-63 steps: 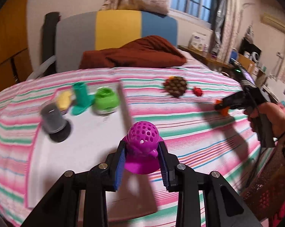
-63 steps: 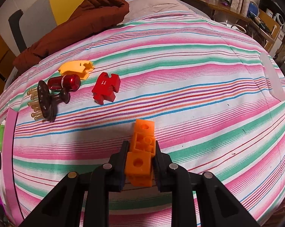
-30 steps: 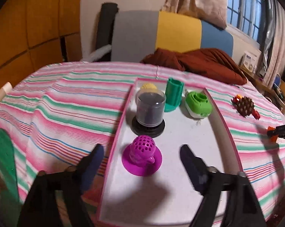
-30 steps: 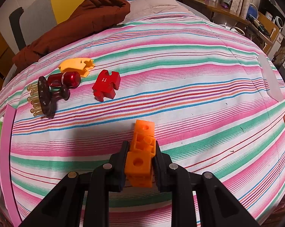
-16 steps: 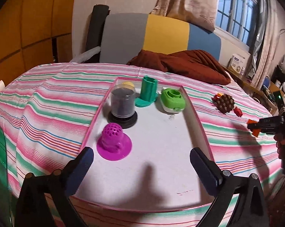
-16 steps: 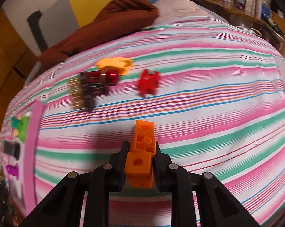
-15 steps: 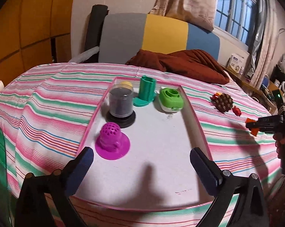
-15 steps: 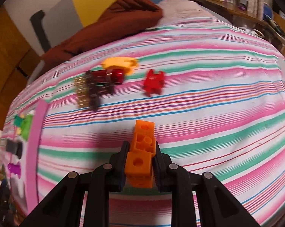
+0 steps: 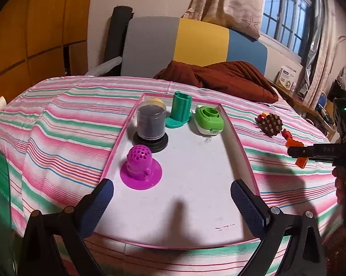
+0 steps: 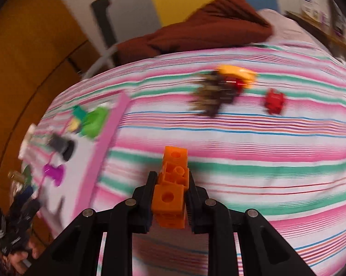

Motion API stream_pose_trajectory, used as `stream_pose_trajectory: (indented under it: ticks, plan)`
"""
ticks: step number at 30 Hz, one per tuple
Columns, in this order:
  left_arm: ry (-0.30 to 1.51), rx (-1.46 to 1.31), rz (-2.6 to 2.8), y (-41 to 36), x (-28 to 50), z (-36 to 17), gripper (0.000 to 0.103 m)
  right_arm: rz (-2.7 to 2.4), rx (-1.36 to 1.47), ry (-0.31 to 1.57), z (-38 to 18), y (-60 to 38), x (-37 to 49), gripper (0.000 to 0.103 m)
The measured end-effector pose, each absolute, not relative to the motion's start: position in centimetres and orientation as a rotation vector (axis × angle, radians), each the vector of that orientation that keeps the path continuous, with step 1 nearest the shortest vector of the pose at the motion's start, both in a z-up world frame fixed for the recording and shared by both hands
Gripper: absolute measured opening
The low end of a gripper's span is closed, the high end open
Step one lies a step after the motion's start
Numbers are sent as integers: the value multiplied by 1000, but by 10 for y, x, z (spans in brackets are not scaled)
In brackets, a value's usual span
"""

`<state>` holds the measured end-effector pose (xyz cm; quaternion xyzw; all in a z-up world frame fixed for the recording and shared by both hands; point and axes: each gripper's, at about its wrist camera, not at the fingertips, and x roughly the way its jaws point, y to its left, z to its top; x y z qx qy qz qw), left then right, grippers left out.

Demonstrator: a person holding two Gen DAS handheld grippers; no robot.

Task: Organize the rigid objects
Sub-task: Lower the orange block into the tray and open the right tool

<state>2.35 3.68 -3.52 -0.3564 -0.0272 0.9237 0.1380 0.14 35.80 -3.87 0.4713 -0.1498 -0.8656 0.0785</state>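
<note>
**A:** Where's the orange block piece [image 10: 170,188] right now?

**B:** Clamped between the fingers [image 10: 147,197] of the right gripper [image 10: 170,201], held above the striped bed cover [image 10: 265,156]. Its long axis runs along the fingers, pointing away from the camera and angled down at the bed, with a holed cube face nearest the lens. From the left wrist view it shows as a small orange bit [image 9: 295,143] at the tip of that gripper [image 9: 298,151], off to the tray's right.

**A:** And the other gripper?

**B:** The left gripper [image 9: 171,197] tilts down over the near end of the pink-rimmed tray [image 9: 239,151], its blue-padded fingers [image 9: 246,204] spread wide with nothing between them.

**A:** What sits in the tray?

**B:** A purple perforated dome [image 9: 140,166] near the left rim, a grey cylinder on a black base [image 9: 151,126] behind it, then a teal holder [image 9: 181,110] upright and a green round piece [image 9: 209,119]. A yellow thing [image 9: 155,101] is mostly hidden behind the cylinder.

**A:** Anything hard to read?

**B:** The right wrist view is smeared by motion, so the brown spiky toy [image 10: 209,99], yellow piece [image 10: 237,72] and red piece [image 10: 274,101] on the bed are blurred. The hand on the right gripper [image 9: 344,181] is cut off at the frame edge.
</note>
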Motion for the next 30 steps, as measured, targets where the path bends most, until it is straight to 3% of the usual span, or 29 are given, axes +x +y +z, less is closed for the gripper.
stream_pose_trajectory:
  ticks: [12,25,30]
  plan:
    - [-125,-1049,2673,15,25,-38,102,-2423,1371,-193,-27,211,-42,22]
    - [-159,-1036,2702,-9,34,-37,103,-2399,1464,-36,-52,151,-104,22]
    - [-173,-1036,2710,-13,35,-37,103,-2476,1434,-61,-45,158,-107,32]
